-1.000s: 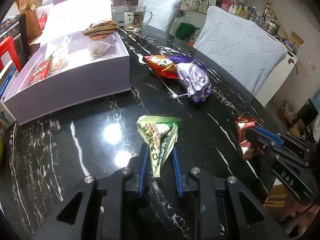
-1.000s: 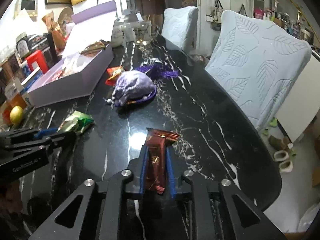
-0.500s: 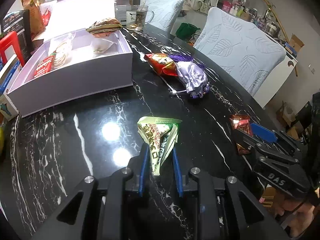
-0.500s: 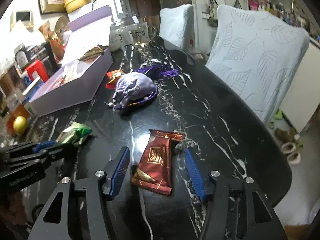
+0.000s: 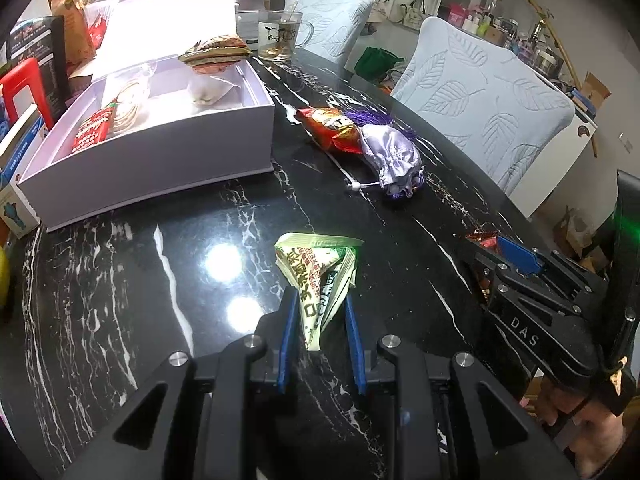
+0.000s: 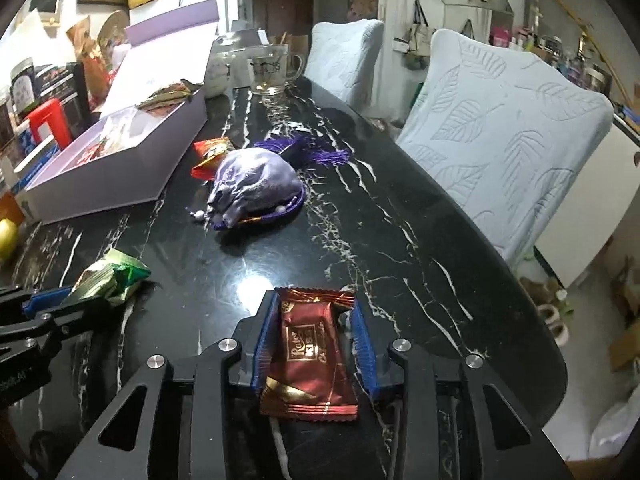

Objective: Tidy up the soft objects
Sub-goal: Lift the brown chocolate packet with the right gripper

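- Half a second back the right gripper [image 6: 314, 336] stood wide around the brown chocolate packet [image 6: 310, 356]; its jaws have just been closing, and in the right wrist view the blue pads now flank the packet, which lies flat on the black marble table [image 6: 400, 240]. Whether they press it I cannot tell.
- Left wrist view: the left gripper [image 5: 318, 316] stays clamped on the green snack packet [image 5: 316, 276], in the same spot on the table.
- Beyond, a lilac satin pouch [image 5: 390, 160] lies touching an orange snack bag [image 5: 330, 128], near the open lavender box [image 5: 160, 152].
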`<move>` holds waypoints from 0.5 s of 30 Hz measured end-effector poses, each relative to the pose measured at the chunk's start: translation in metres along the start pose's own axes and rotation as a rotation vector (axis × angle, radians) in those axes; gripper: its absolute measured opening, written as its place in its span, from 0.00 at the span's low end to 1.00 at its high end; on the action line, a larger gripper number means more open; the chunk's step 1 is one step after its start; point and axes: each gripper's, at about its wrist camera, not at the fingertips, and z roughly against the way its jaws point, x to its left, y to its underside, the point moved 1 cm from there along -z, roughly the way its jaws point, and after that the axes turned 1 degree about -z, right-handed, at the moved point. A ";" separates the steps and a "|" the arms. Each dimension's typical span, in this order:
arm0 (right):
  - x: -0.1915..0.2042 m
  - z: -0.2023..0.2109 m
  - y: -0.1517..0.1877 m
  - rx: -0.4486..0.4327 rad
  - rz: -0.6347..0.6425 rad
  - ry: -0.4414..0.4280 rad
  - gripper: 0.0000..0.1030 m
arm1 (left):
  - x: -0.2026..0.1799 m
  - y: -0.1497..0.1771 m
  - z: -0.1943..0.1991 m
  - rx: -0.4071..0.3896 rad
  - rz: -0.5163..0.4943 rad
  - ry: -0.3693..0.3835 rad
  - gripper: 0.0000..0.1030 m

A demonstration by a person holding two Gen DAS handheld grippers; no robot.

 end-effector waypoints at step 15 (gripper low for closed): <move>-0.013 0.008 0.005 -0.006 -0.056 -0.067 0.28 | 0.003 0.001 0.008 -0.020 0.000 0.002 0.22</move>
